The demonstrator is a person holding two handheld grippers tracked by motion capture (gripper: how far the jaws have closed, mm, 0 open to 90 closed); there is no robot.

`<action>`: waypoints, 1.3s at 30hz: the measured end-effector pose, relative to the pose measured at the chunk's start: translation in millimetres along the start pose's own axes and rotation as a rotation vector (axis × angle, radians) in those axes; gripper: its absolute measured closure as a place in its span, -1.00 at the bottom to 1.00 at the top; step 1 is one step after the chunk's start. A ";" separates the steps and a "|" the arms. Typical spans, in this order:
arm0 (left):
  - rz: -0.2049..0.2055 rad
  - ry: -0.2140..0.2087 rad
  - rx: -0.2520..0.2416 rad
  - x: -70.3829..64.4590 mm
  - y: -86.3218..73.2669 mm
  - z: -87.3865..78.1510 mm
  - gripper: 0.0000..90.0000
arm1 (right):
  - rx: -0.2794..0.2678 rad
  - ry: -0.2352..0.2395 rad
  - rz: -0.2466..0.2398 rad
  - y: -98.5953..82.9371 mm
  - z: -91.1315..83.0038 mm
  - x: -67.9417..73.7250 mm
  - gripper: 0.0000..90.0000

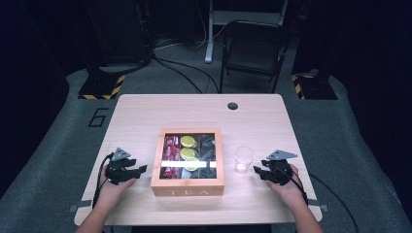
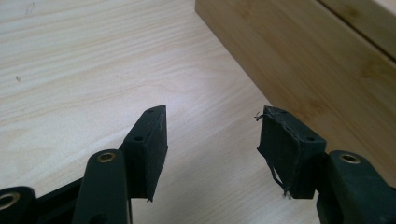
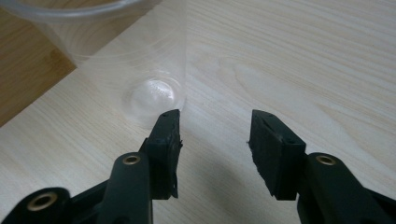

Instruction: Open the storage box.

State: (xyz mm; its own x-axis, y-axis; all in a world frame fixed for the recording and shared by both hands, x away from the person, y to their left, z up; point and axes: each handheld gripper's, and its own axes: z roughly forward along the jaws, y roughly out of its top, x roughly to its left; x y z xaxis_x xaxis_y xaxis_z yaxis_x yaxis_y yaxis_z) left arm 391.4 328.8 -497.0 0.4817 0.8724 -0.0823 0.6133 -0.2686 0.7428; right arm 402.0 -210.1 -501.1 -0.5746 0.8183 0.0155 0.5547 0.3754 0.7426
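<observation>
left gripper (image 2: 212, 135): jaws spread, nothing between them, only bare table (image 2: 84, 60) underneath; just beyond the right-hand jaw, the pale side wall of the tea box (image 2: 299, 51), not touched. right gripper (image 3: 215, 135): jaws likewise parted and empty; just ahead of the left-hand jaw, the clear plastic cup (image 3: 121, 60), upright, apparently empty, close but not gripped. seen from above, box (image 1: 187, 186) between the two grippers, cup (image 1: 243, 159) beside it toward the right one. lid closed, glass pane over compartments: red packets, yellow-green ones, dark ones. judged barely begun: no packet taken out, lid yet to be opened, cup yet to be filled.
</observation>
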 end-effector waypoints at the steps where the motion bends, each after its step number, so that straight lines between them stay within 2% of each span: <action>1: 0.000 0.000 0.000 0.0 0.0 0.0 -0.07 | 0.000 0.000 0.000 0.0 0.0 0.0 0.19; 5: 0.000 -0.002 0.001 -2.1 0.3 -4.1 -0.07 | -0.022 0.005 0.061 4.4 -5.5 2.1 0.21; 7: 0.003 0.000 -0.011 -3.0 0.4 -5.3 -0.07 | -0.022 -0.001 0.074 5.3 -6.7 2.4 0.20; 10: 0.012 0.000 -0.001 -3.7 0.8 -7.2 -0.08 | 0.002 -0.002 0.077 9.1 -8.0 5.2 0.18; 12: 0.014 0.001 -0.006 -3.3 1.0 -8.1 -0.08 | 0.008 -0.002 0.062 10.6 -11.0 10.8 0.18; 14: 0.015 0.010 -0.016 -3.1 0.5 -8.6 -0.08 | 0.017 -0.007 0.024 11.7 -16.0 18.6 0.19; 17: 0.008 0.014 -0.018 -2.9 0.1 -9.3 -0.08 | 0.012 -0.005 0.010 12.7 -22.9 28.2 0.21; 28: 0.000 -0.002 -0.017 -3.3 0.5 -9.5 -0.08 | -0.044 0.067 -0.007 16.0 -47.2 54.3 0.34; 39: -0.009 0.004 -0.025 -2.0 -0.6 -10.4 -0.08 | -0.069 0.142 -0.065 18.6 -52.4 81.1 0.47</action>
State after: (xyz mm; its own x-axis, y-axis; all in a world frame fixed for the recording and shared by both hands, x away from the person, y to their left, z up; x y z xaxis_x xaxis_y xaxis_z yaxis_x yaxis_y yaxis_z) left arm 383.5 331.5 -490.4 0.4742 0.8762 -0.0866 0.6019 -0.2508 0.7582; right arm 334.2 -159.6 -450.9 -0.6899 0.7217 0.0568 0.4739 0.3909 0.7891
